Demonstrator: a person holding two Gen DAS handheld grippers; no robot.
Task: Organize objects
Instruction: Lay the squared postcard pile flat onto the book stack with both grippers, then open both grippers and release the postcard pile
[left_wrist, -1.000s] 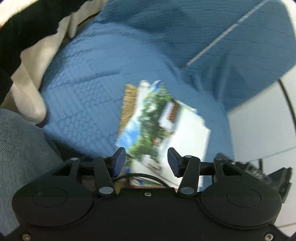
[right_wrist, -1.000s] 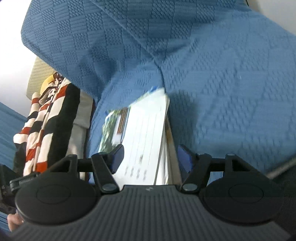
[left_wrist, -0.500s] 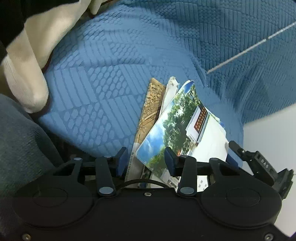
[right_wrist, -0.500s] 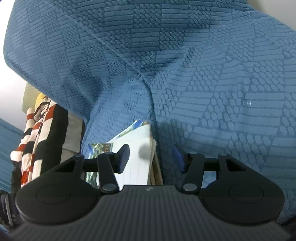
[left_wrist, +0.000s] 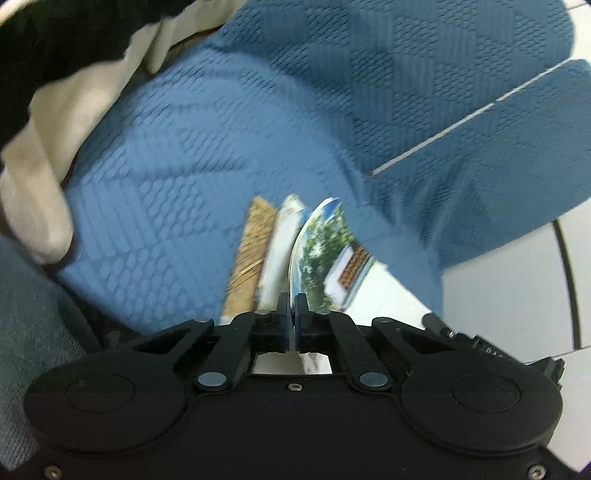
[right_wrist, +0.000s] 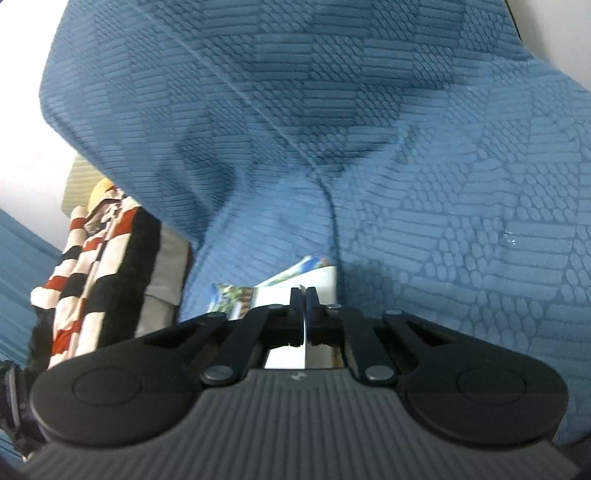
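A small stack of booklets lies on the blue sofa cushion (left_wrist: 192, 177). It holds a brown one (left_wrist: 247, 254), white pages (left_wrist: 280, 236) and a cover with a photo of trees and a building (left_wrist: 332, 254). My left gripper (left_wrist: 294, 308) is shut on the near edge of the photo cover, which curves upward. In the right wrist view the same stack (right_wrist: 295, 278) pokes out just ahead of my right gripper (right_wrist: 305, 301). That gripper is shut on a thin sheet edge, and its body hides most of the stack. Part of the right gripper (left_wrist: 480, 345) shows in the left wrist view.
A cream and black cloth (left_wrist: 55, 122) lies at the upper left, with grey fabric (left_wrist: 22, 314) below it. White floor (left_wrist: 517, 280) runs past the cushion's right edge. A red, black and white striped cloth (right_wrist: 92, 266) hangs left of the sofa's back cushion (right_wrist: 332, 92).
Both grippers went from open, with the booklets between their fingers, to shut on the booklets' edges. The photo cover now bends upward in the left grip, and both views have moved closer.
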